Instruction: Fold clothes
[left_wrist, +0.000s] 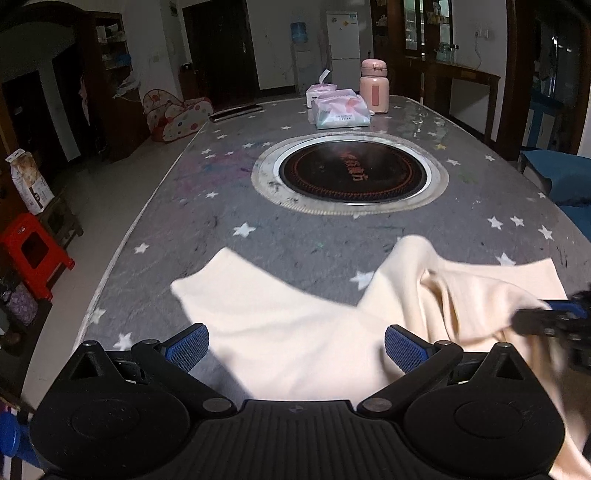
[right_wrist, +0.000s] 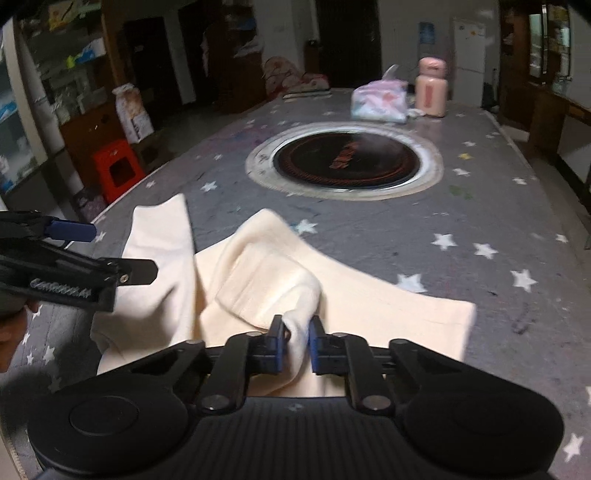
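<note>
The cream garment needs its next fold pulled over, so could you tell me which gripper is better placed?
Right. The right gripper is shut on a bunched fold of the cream garment; the left gripper is open above flat cloth.

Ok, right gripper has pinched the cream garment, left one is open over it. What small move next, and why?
Probably close the left gripper on the cream knit garment: its jaws stand wide with cloth between them, while the right gripper already pinches a bunched fold. Both need hold before lifting to fold.

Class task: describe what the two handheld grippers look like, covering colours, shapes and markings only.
Both the left gripper and right gripper are matte black, with ribbed bodies, round side discs, hinged link arms and blue textured finger pads. Pale lettering, too blurred to read, marks the left gripper's side.
</note>
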